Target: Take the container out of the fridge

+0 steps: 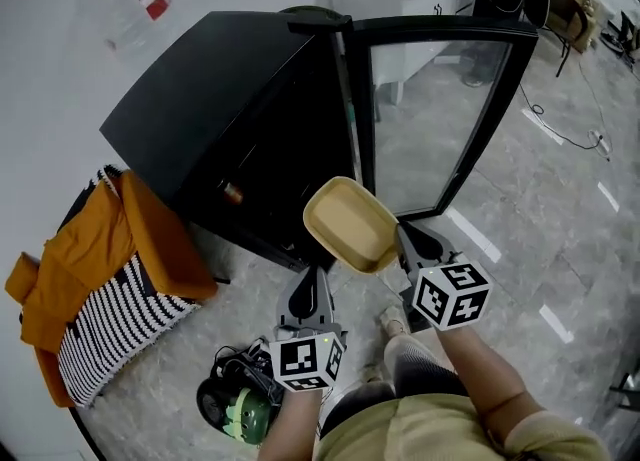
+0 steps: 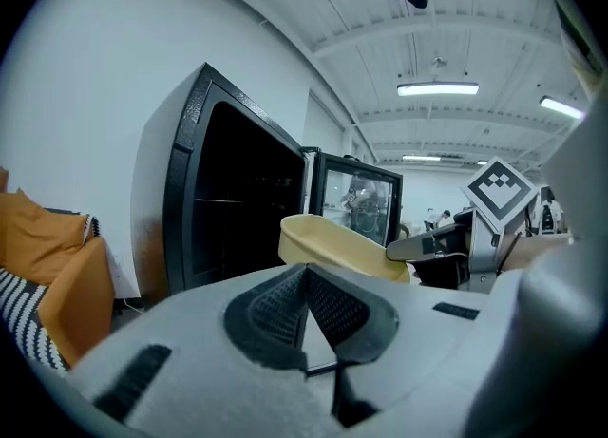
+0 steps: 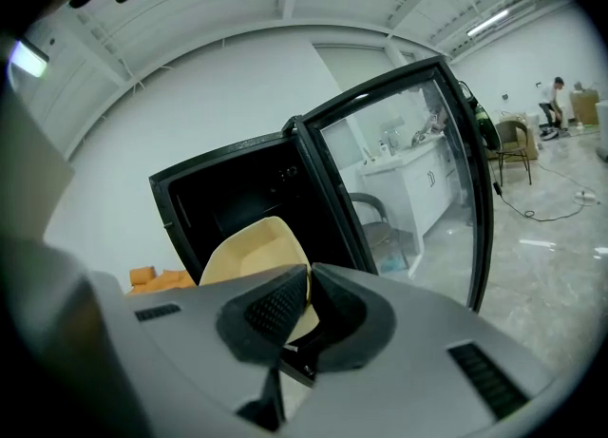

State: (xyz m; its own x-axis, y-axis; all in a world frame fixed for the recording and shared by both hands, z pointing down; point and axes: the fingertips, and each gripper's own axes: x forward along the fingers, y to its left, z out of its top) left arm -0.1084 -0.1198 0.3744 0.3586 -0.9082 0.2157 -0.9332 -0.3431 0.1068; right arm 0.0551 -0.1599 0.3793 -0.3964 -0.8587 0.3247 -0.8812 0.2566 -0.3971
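Container (image 1: pixel 350 224) rim pinched inside right claw (image 1: pixel 400 235).

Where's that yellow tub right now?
In the head view's centre, the yellow tub is out in front of the open fridge, pinched by its rim in the right gripper.

2 grippers in view, 1 per hand. Left gripper (image 1: pixel 312 277): jaws closed pad to pad, nothing between them, pointing forward and slightly down. Right gripper (image 1: pixel 402 237): jaws clamped on the rim of the container (image 1: pixel 350 221) (thin edge between the pads), positioned ahead of and right of the left. Both forearms reach forward; right forearm (image 1: pixel 488 369) bare.
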